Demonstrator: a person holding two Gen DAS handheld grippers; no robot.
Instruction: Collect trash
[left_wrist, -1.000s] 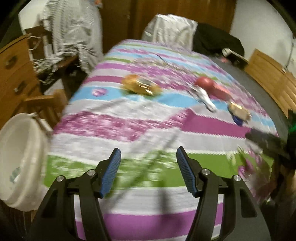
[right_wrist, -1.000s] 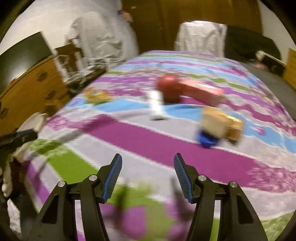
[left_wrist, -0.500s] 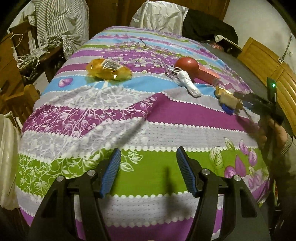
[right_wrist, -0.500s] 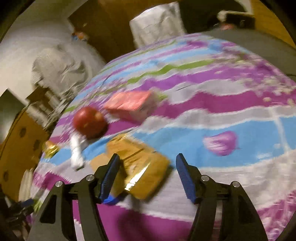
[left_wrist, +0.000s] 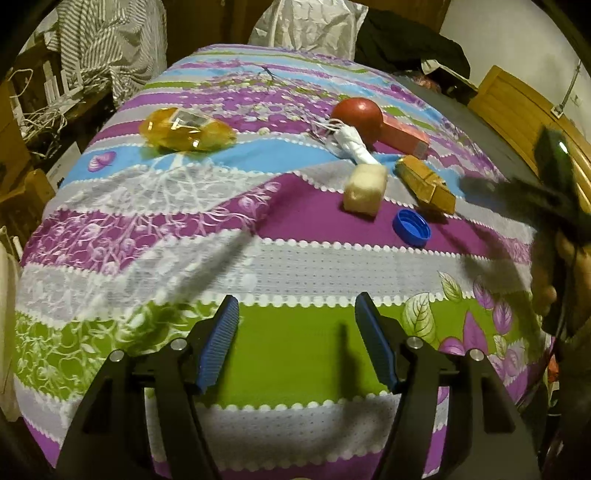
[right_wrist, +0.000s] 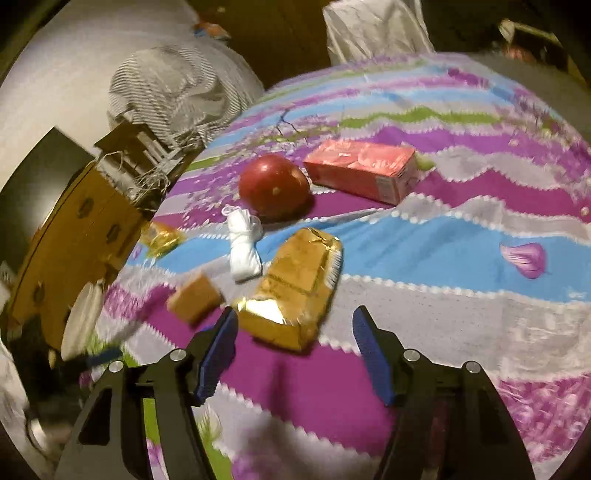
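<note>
Trash lies on a striped bedspread (left_wrist: 295, 266). In the left wrist view I see a yellow plastic wrapper (left_wrist: 186, 130), a red ball (left_wrist: 357, 117), a pink carton (left_wrist: 404, 136), a white cloth bundle (left_wrist: 352, 144), a pale sponge cube (left_wrist: 365, 189), a gold foil packet (left_wrist: 424, 183) and a blue bottle cap (left_wrist: 411, 227). My left gripper (left_wrist: 297, 341) is open and empty over the green stripe. My right gripper (right_wrist: 293, 352) is open, just short of the gold foil packet (right_wrist: 297, 286). The red ball (right_wrist: 274, 185), pink carton (right_wrist: 362, 170) and cloth bundle (right_wrist: 242, 245) lie beyond it.
A white basin (right_wrist: 79, 317) stands off the bed's left side beside a wooden dresser (right_wrist: 74, 236). Striped cloth (left_wrist: 110, 40) hangs at the back left. A white pillow (left_wrist: 310, 29) and dark clothes (left_wrist: 410, 44) lie at the bed's head. Wooden panels (left_wrist: 517, 107) stand at right.
My right gripper has swung toward the gold foil packet, which now lies upright just ahead of it. My left gripper has shifted forward over the bed. Both stay open.
</note>
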